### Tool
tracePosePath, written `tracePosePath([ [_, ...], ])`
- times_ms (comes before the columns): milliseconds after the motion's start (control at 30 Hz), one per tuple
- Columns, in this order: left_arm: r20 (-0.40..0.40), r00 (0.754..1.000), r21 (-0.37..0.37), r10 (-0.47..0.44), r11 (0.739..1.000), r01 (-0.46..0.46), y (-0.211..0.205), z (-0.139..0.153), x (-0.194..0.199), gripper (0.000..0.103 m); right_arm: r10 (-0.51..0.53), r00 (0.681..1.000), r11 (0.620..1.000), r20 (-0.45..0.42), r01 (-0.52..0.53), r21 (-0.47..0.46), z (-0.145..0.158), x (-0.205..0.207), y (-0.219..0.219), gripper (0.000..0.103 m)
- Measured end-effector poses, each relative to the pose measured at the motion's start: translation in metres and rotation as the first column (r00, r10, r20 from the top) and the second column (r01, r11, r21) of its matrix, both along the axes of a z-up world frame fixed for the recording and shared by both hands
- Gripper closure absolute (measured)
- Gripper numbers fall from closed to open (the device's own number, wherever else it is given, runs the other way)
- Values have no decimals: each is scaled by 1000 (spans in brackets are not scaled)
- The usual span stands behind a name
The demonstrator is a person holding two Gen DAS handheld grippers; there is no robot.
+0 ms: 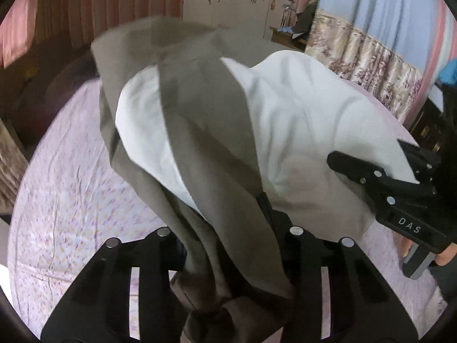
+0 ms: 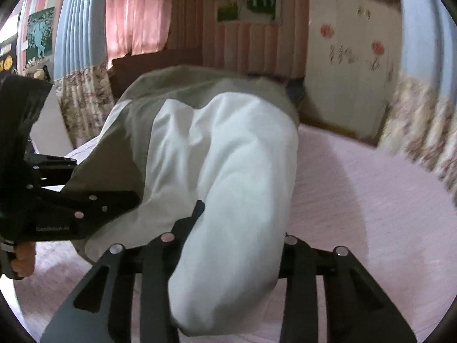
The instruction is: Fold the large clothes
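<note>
Two claws — left claw (image 1: 228, 257), right claw (image 2: 228, 260) — each grasping one khaki-and-white garment (image 1: 217, 131) over one bed (image 1: 71, 185).

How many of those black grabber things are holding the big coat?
2. The left hand-held gripper grips the coat's olive edge at one end; the right hand-held gripper grips its white lining beside it. No others show.

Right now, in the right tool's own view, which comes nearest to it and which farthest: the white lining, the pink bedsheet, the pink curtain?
1. White lining, bunched between the right tool's fingers.
2. Pink bedsheet, spread below and to the right.
3. Pink curtain, upper left on the far wall.
</note>
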State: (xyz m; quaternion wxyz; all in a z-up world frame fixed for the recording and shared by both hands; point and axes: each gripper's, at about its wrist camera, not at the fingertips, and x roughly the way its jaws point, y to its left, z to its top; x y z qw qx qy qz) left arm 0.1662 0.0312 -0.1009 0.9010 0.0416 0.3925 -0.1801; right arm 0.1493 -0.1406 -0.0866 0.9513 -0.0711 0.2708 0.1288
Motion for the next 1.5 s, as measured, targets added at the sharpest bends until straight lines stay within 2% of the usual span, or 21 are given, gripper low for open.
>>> tracePosePath([
  [67,42,999,8,-23,1000,23,-29,11,-7,67,-34,998,999,50,35,-25,11,-11,-19,69],
  [200,87,991,4,-104,995,104,-84,27,-19,71,-134,988,990,77,137,-22,19,-38,-80,69],
  [333,98,975,56,-197,980,193,-143,28,-33,70,-192,981,981,10,192,-24,8,-54,-122,68],
  [367,91,973,68,-210,977,205,-153,24,-34,68,-191,981,981,-30,191,-21,2,-55,-130,66],
  [433,79,973,105,-219,972,210,-166,11,-38,59,-177,978,984,-109,179,6,-7,-56,-144,60],
  [467,73,973,128,-217,970,207,-169,6,-39,48,-175,975,984,-135,178,12,-11,-56,-148,55],
  [500,61,975,141,-214,969,204,-168,2,-40,38,-178,974,983,-137,181,13,-15,-59,-150,45],
  [533,49,978,138,-202,971,193,-164,-1,-40,31,-180,974,983,-141,183,5,-16,-61,-150,42],
  [600,57,986,147,-157,978,147,-146,-4,-42,4,-176,975,984,-132,176,-12,-14,-67,-154,30],
  [667,63,988,127,-143,983,134,-131,-4,-43,3,-177,976,984,-130,175,-23,-17,-72,-158,29],
  [833,38,987,87,-156,985,152,-116,-15,-42,3,-181,967,978,-178,197,74,-27,-68,-173,21],
  [900,43,987,74,-155,986,152,-115,-15,-42,3,-187,966,977,-178,202,70,-22,-72,-171,19],
  [933,52,987,73,-152,986,149,-111,-14,-45,3,-190,967,977,-168,204,69,-18,-76,-171,17],
  [1000,98,987,90,-127,989,119,-106,-2,-56,3,-196,969,975,-149,209,71,-9,-85,-171,2],
  [1100,168,982,110,-82,992,64,-100,18,-75,3,-237,966,961,-102,249,121,9,-103,-173,2],
  [1200,220,976,91,-10,996,-11,-88,38,-91,3,-321,945,928,-67,328,177,21,-117,-175,2],
  [1300,249,966,81,67,993,-90,-76,51,-104,3,-444,892,883,-85,452,130,24,-125,-169,2],
  [1367,258,958,73,125,986,-148,-68,58,-111,3,-478,875,867,-75,484,119,26,-129,-165,2],
  [1500,246,952,27,182,981,-194,-51,69,-122,3,-481,870,861,-105,492,132,34,-136,-149,2],
])
